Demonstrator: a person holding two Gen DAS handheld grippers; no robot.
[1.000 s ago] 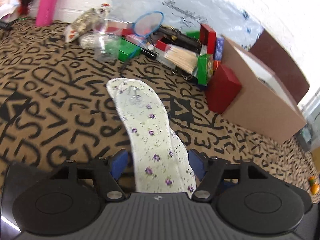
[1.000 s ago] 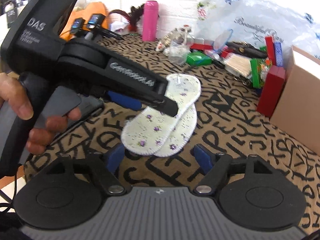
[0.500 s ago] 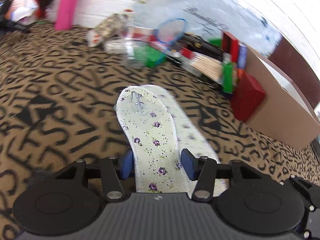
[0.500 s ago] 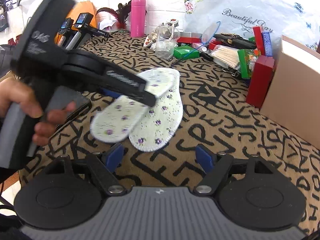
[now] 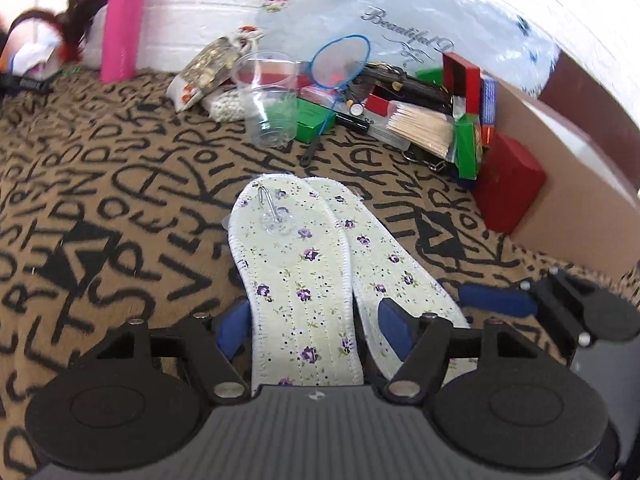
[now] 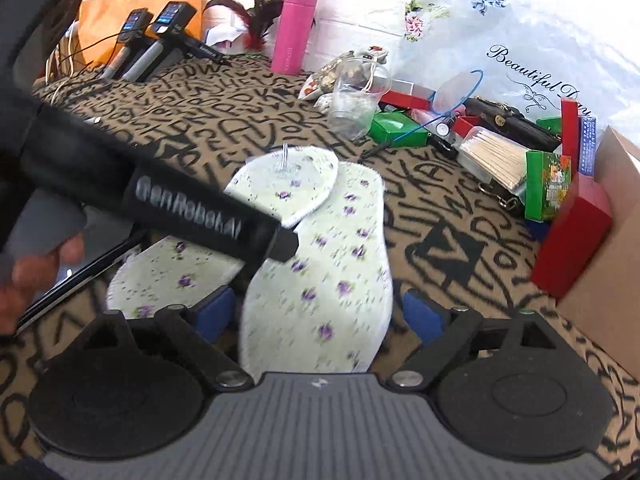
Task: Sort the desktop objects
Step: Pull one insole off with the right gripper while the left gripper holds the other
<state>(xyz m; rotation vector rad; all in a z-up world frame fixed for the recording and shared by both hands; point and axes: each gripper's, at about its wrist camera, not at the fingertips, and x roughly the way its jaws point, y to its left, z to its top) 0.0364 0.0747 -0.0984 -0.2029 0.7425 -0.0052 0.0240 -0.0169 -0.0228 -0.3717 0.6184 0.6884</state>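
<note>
Two white insoles with purple flowers lie on the letter-print cloth, toes together and heels fanned apart. The left insole (image 5: 304, 280) carries a clear suction hook (image 5: 276, 216) on its toe. Its heel runs between the blue pads of my left gripper (image 5: 312, 324), whose jaws are opening, with a gap at the right pad. The other insole (image 6: 332, 272) lies between the pads of my right gripper (image 6: 320, 316), whose jaws are also opening and clear of its edges. One right-gripper finger (image 5: 496, 304) shows beside the right insole (image 5: 384, 256).
At the back stand a clear plastic cup (image 5: 268, 96) and a pink bottle (image 5: 120, 24). Right of them is a pile of small boxes, a blue net and a stick bundle (image 5: 420, 128). A red box (image 5: 508, 184) leans on a cardboard box (image 5: 572, 216).
The right gripper moved forward until the right insole's heel lay between its widening jaws. The left gripper narrowed on its insole, then widened. The stacked insoles now lie fanned apart.
</note>
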